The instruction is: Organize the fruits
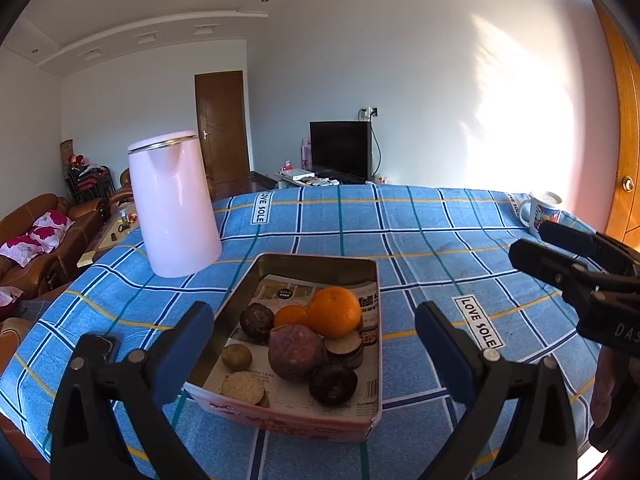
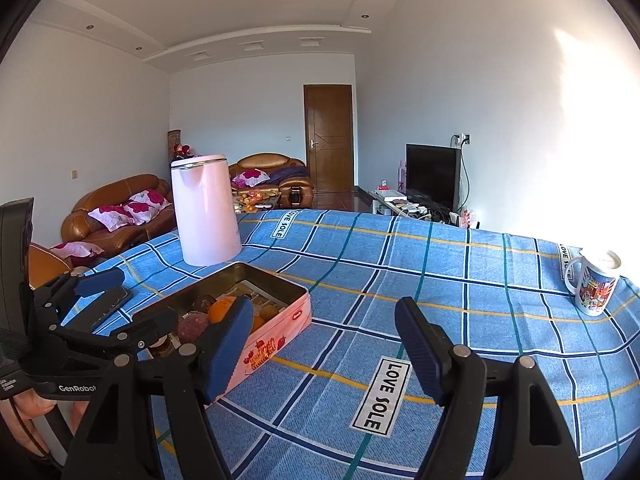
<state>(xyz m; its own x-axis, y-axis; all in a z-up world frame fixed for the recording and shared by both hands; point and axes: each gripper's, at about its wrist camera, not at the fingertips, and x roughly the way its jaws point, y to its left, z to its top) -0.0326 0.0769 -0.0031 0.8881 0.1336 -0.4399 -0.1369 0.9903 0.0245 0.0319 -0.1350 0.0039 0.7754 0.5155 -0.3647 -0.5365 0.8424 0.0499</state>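
Fruits (image 1: 335, 312) sat piled in an open tin (image 1: 316, 262) on the blue checked counter (image 1: 420, 240).
I saw two oranges, a purple-brown round fruit and several dark pieces heaped on printed paper inside the tin. My left hand-held gripper (image 1: 314, 344) hung over the tin's near end, jaws spread wide to either side of it, holding nothing. My right hand-held gripper (image 2: 324, 344) was off to the tin's right above bare cloth, jaws parted and empty. A pink kettle (image 1: 174, 206) stood just behind the tin; a printed mug (image 2: 596, 286) was well apart, at the far right edge.
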